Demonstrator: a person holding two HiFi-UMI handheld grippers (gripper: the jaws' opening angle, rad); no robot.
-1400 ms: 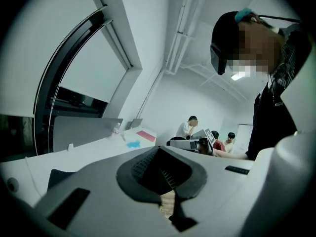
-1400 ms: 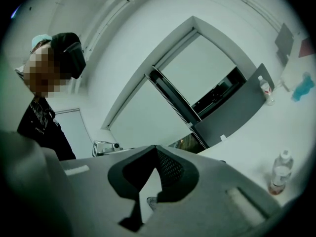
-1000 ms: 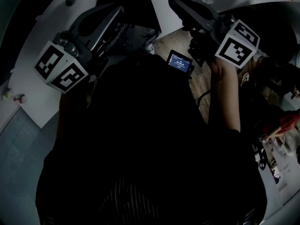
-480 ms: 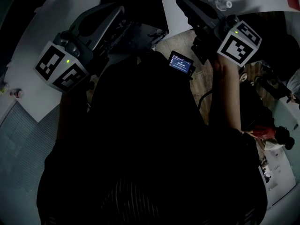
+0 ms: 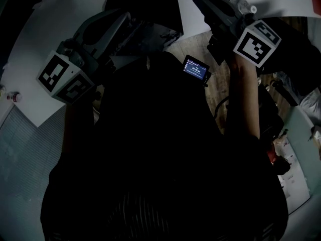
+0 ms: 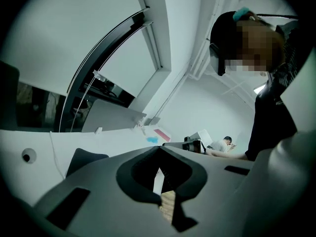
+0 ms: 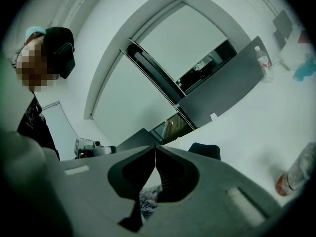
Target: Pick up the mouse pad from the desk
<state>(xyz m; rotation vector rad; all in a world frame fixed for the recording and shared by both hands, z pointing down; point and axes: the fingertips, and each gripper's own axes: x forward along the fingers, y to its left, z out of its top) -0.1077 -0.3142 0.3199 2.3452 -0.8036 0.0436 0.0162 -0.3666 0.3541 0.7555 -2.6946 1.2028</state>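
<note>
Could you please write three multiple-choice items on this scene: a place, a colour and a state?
1. The small lit screen sits: A on the white desk; B by the person's dark torso; C on the floor grille.
2. The marker cube's squares are: A black and white; B red and yellow; C blue and green.
3. The right tongs are: A wide open; B shut on a mouse pad; C shut, empty.
Answers: B, it glows at the torso's edge; A, plain in the head view; C, the jaws meet with nothing between.
</note>
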